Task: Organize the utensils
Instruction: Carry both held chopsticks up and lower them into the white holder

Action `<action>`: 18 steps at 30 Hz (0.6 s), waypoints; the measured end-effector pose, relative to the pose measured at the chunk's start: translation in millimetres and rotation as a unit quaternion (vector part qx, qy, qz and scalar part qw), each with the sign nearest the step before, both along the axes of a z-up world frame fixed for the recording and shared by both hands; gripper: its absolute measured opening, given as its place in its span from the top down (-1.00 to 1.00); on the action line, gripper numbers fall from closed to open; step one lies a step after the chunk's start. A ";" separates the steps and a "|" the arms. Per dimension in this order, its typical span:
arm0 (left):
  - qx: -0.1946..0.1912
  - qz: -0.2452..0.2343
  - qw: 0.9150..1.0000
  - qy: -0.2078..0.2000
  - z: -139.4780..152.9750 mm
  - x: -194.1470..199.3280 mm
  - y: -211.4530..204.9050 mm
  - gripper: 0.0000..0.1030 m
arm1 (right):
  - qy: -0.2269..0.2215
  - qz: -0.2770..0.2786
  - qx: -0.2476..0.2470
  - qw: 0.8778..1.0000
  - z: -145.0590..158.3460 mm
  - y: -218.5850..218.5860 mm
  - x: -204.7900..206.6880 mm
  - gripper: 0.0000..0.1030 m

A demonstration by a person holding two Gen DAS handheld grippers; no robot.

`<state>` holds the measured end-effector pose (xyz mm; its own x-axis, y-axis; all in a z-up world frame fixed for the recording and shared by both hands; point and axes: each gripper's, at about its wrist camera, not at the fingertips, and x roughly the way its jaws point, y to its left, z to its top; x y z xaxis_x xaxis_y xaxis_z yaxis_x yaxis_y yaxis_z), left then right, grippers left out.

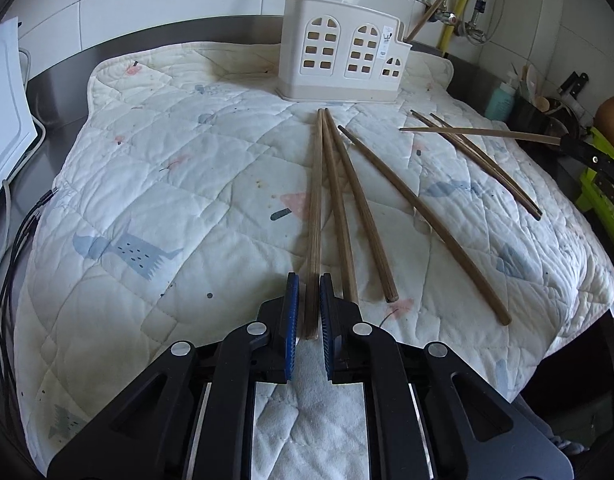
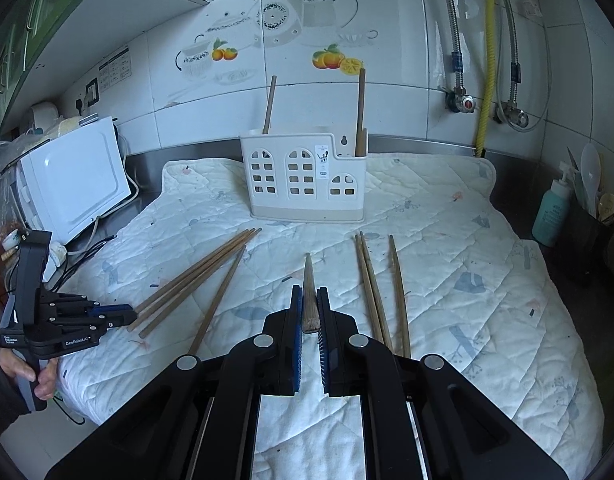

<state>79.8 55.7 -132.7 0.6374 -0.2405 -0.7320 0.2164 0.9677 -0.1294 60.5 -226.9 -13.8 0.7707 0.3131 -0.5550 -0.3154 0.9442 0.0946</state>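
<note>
Several wooden chopsticks lie on a white quilted mat (image 1: 155, 184). My left gripper (image 1: 309, 284) is low over the mat, its blue pads either side of the thick end of the leftmost chopstick (image 1: 315, 208), with small gaps still showing. My right gripper (image 2: 310, 294) is shut on a chopstick (image 2: 309, 292) and holds it above the mat, pointing toward the utensil holder; this chopstick also shows in the left wrist view (image 1: 479, 133). The white house-shaped utensil holder (image 2: 303, 176) stands at the back of the mat with two chopsticks (image 2: 361, 112) upright in it.
A white appliance (image 2: 75, 184) with cables stands left of the mat. A teal bottle (image 2: 551, 216) and a dark utensil pot (image 2: 587, 240) stand at the right. Pipes and valves run down the tiled wall behind. The mat's front edge drops off near me.
</note>
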 end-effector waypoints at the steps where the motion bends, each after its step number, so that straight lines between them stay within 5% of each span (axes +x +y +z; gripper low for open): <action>1: -0.001 0.001 1.000 0.001 0.1 0.6 0.0 0.79 | -0.001 0.001 -0.001 1.000 1.3 0.8 0.9 0.87; 9: 0.018 -0.012 1.000 0.009 3.3 8.9 -7.2 0.90 | -0.011 0.012 -0.010 1.000 12.9 7.2 8.1 0.87; 18: -0.019 -0.004 1.000 -0.019 32.1 6.1 -0.1 0.91 | -0.037 0.026 -0.014 0.999 44.9 8.7 17.1 0.87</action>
<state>85.9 55.6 -100.6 0.6630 -0.2716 -0.6976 0.2287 0.9608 -0.1567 77.6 -218.3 31.0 0.7927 0.3384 -0.5071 -0.3691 0.9284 0.0426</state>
